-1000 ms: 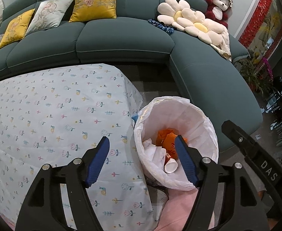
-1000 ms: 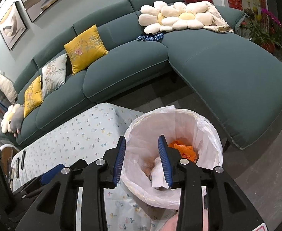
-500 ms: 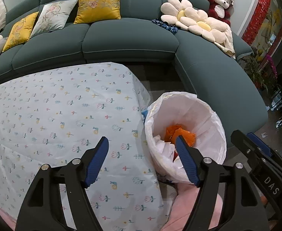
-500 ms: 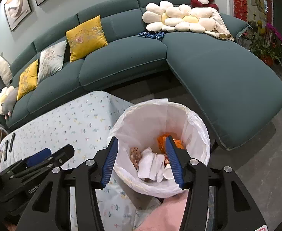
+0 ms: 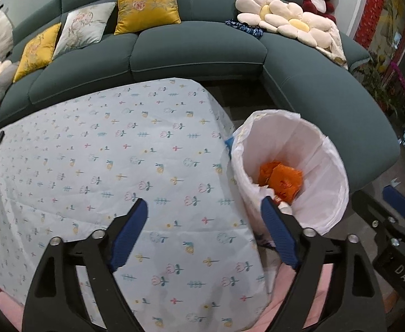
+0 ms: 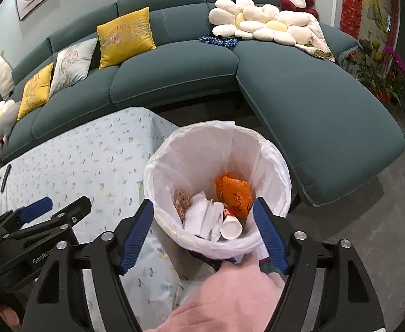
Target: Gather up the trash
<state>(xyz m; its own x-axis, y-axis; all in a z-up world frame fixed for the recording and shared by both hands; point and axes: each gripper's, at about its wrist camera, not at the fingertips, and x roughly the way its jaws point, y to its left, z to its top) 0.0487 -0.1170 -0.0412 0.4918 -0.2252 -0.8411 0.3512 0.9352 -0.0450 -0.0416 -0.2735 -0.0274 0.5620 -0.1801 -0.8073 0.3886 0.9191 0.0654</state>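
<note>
The right gripper [image 6: 203, 231] hangs over the near rim of the trash bin [image 6: 274, 166], its jaws opening with nothing pinched between the pads. The left gripper [image 5: 203, 233] also spreads wider, empty, above the table [image 5: 105, 152] beside the bin. The collecting looks close to done: the flowered cloth shows no litter (only dark slim objects at its far left edge, too small to name). Inside the white-lined bin lie an orange bag [image 6: 235, 193], crumpled white paper [image 6: 202, 215], a paper cup [image 6: 230, 226] on its side and a brownish scrap [image 6: 182, 200].
</note>
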